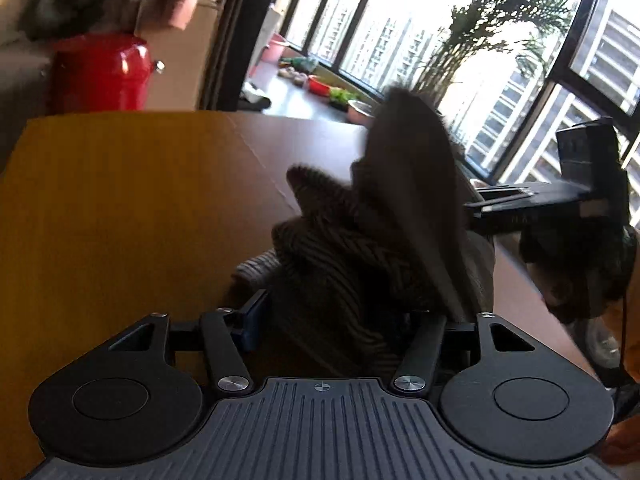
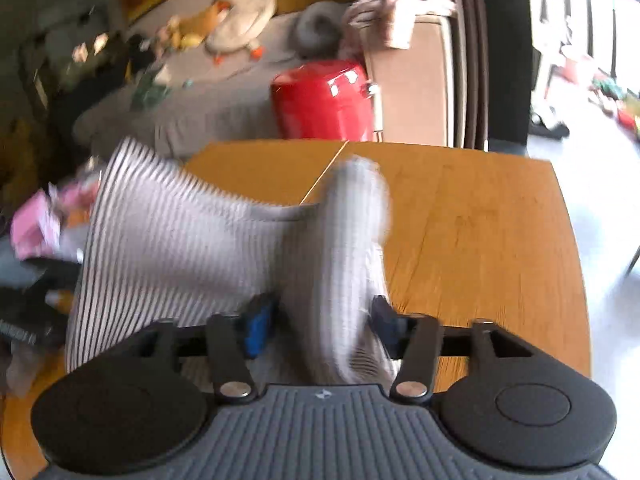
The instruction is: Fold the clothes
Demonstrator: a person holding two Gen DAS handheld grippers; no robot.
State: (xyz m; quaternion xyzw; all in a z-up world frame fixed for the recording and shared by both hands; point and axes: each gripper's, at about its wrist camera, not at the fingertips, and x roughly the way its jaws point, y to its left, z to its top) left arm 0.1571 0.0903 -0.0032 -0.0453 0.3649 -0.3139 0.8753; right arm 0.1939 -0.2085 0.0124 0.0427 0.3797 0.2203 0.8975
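Observation:
A grey-and-white striped knit garment is held up above the wooden table. My right gripper is shut on a bunched fold of it, and the rest fans out to the left, blurred by motion. In the left wrist view the same garment looks dark against the window. My left gripper is shut on another bunch of it. The right gripper also shows in that view, at the garment's right side.
A red drum and a cardboard box stand beyond the table's far edge. A grey sofa with toys lies behind. Pink clothes pile at the left. Large windows and a potted palm are on the far side.

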